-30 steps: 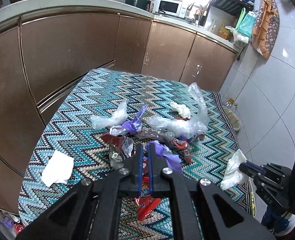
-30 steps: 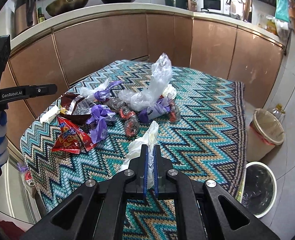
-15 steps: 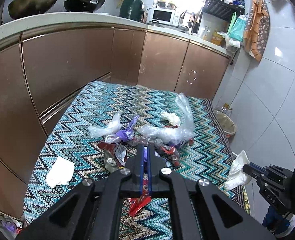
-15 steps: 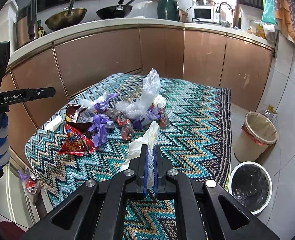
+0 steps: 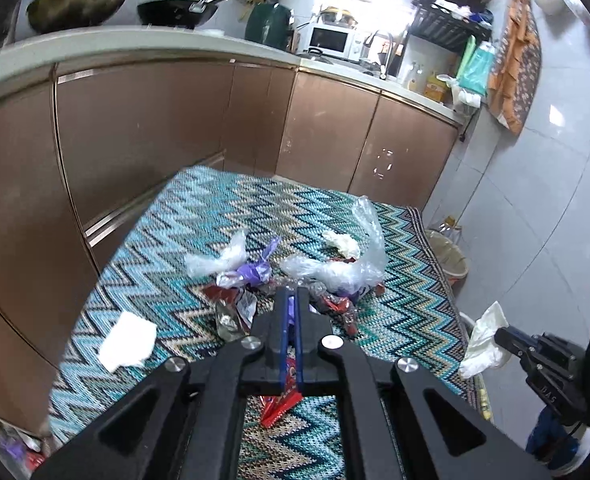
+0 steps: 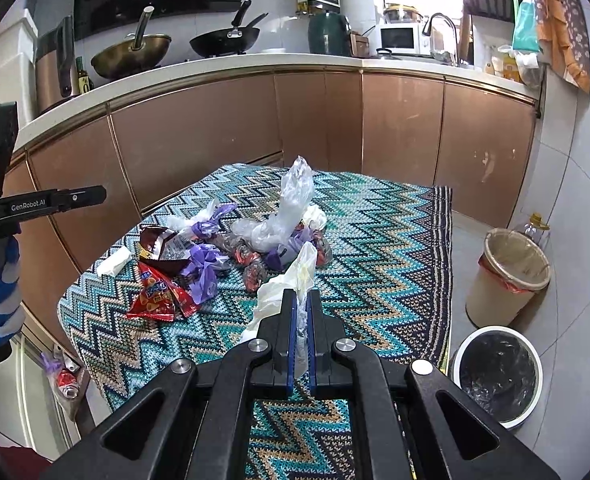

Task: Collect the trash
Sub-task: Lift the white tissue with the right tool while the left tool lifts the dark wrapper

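Readable lettering on the two grippers

"GenRobot.AI" runs in white along the black arm of the left gripper (image 6: 55, 202) in the right wrist view; "DAS" is stamped on the right gripper (image 5: 551, 390) body. Snack packet print is too small to read.

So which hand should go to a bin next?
Right. Its tool is shut on a white bag, and the white bin sits on the floor off that side of the table. The left tool looks shut on nothing.
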A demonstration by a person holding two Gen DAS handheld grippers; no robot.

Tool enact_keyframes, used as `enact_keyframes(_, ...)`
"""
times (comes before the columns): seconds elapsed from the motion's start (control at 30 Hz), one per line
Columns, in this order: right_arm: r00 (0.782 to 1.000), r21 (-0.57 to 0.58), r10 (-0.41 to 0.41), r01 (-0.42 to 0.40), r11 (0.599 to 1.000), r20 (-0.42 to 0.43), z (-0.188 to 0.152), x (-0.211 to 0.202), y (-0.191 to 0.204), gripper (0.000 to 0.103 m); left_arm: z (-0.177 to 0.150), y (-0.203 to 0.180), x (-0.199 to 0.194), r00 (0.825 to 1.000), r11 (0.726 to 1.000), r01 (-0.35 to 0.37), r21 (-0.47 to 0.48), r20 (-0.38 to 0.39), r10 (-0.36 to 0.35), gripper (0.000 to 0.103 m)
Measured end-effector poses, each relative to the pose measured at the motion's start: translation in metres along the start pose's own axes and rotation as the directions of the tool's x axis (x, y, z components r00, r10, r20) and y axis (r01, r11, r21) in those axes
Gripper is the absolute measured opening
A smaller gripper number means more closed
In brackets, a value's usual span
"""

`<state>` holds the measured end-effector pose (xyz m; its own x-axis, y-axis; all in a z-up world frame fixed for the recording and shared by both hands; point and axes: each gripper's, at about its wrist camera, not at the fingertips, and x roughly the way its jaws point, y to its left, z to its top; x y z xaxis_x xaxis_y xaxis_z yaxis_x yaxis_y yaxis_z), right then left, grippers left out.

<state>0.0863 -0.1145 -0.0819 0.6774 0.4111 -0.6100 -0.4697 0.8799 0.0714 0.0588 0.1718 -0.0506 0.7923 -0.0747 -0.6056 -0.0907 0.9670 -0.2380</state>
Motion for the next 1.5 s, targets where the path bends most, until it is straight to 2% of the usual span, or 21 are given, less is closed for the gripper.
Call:
enact_keyframes(0.07,1.0,0.004,-0.002,0.002,1.0,-0.004,0.0,0.001,-0.001,0.005,-0.002,0.01,0.007,0.999,0.998,0.044,-0.042,-0.031,-0.045,0.006)
enact_keyframes(0.1,1.0,0.007,-0.002,0.002,1.0,-0.006,-0.001,0.003,-0.001,0.005,-0.003,0.012,0.011,0.998,0.997,0.051,-0.052,-0.041,-0.053,0.01)
enact_keyframes(0.17,1.0,0.01,-0.003,0.003,1.0,-0.011,-0.001,0.005,-0.002,0.005,-0.004,0.016,0.02,0.997,0.997,0.046,-0.064,-0.064,-0.05,0.031)
enact_keyframes(0.2,1.0,0.011,-0.003,0.003,1.0,-0.014,-0.001,0.006,-0.003,0.005,-0.005,0.017,0.026,0.997,0.997,0.037,-0.07,-0.071,-0.042,0.048)
enact_keyframes(0.23,1.0,0.011,-0.003,0.003,1.0,-0.017,-0.001,0.008,-0.003,0.005,-0.006,0.02,0.032,0.997,0.997,0.023,-0.079,-0.075,-0.029,0.051)
enact_keyframes(0.37,1.0,0.011,-0.006,0.006,1.0,-0.028,-0.002,0.012,-0.004,0.005,-0.007,0.027,0.058,0.992,0.996,-0.016,-0.089,-0.125,0.005,0.051)
enact_keyframes(0.47,0.999,0.011,-0.011,0.012,1.0,-0.039,-0.002,0.016,-0.004,0.005,-0.009,0.032,0.085,0.982,0.994,-0.031,-0.105,-0.188,0.01,0.043)
enact_keyframes(0.53,0.999,0.007,-0.016,0.016,1.0,-0.045,-0.001,0.019,-0.003,0.005,-0.011,0.034,0.099,0.974,0.993,-0.041,-0.111,-0.225,0.015,0.026)
enact_keyframes(0.6,0.999,0.0,-0.023,0.023,1.0,-0.049,-0.001,0.021,-0.002,0.005,-0.015,0.037,0.114,0.963,0.99,-0.057,-0.132,-0.267,0.02,0.017)
enact_keyframes(0.73,0.998,-0.018,-0.04,0.04,0.999,-0.053,-0.002,0.021,0.001,0.005,-0.021,0.042,0.13,0.954,0.987,-0.076,-0.144,-0.299,0.03,0.004)
enact_keyframes(0.9,0.997,-0.045,-0.069,0.067,0.997,-0.045,-0.001,0.017,0.006,0.005,-0.023,0.045,0.13,0.96,0.984,-0.073,-0.16,-0.28,0.026,0.001)
enact_keyframes(1.5,0.997,-0.06,-0.067,0.065,0.996,-0.035,-0.002,0.011,0.013,0.005,-0.006,0.041,0.087,0.987,0.987,-0.034,-0.155,-0.158,0.009,0.001)
